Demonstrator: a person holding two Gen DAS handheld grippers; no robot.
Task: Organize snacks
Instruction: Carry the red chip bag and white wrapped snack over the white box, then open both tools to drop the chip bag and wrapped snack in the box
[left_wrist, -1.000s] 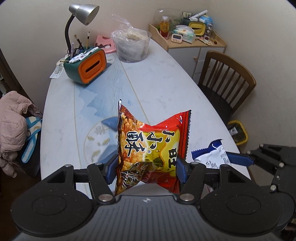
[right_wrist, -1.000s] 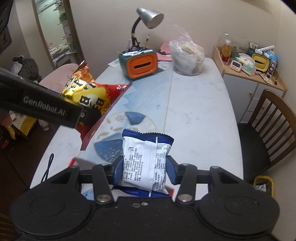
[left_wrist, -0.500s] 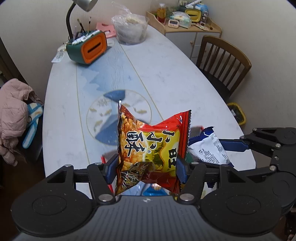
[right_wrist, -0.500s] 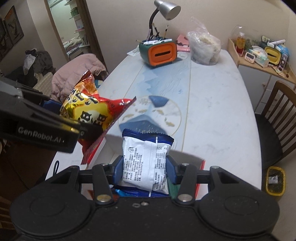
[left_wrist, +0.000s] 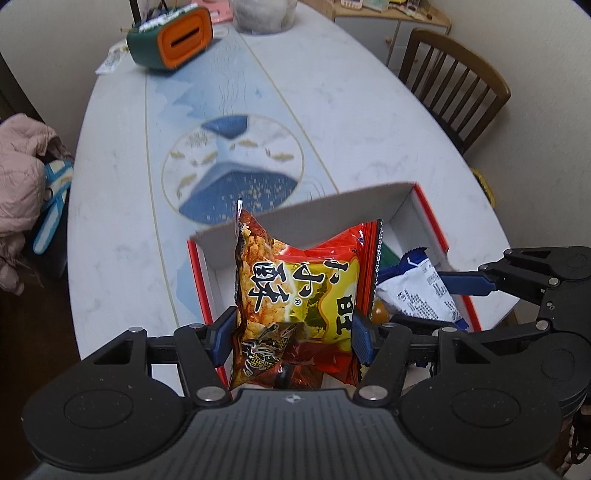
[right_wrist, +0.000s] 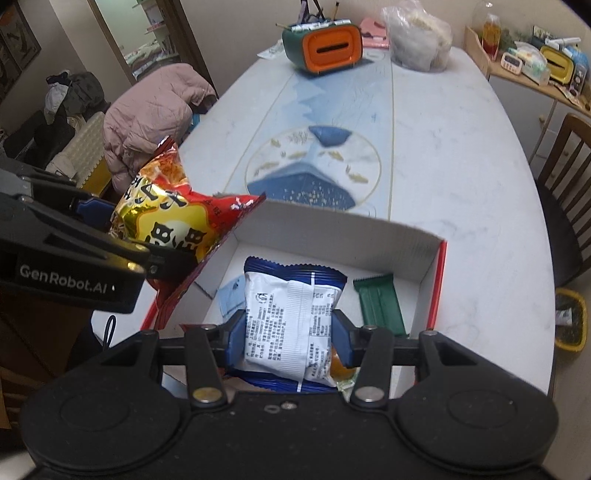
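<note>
Left hand-held gripper (left_wrist: 291, 332) pinches a crinkly red foil bag (left_wrist: 303, 291); right hand-held gripper (right_wrist: 290, 334) clamps a white-blue plastic packet (right_wrist: 291, 317)

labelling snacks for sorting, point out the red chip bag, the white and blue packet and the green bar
red chip bag (left_wrist: 299, 291), left wrist view, yellow front panel
white and blue packet (right_wrist: 290, 325), right wrist view, white printed back
green bar (right_wrist: 380, 304), right wrist view, wrapper middle

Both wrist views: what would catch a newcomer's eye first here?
The red and yellow snack bag, clamped in the left tool, hangs over the open red-edged box at the table's near end. Beside it, the right tool grips a white and blue packet above a green bar lying inside.
</note>
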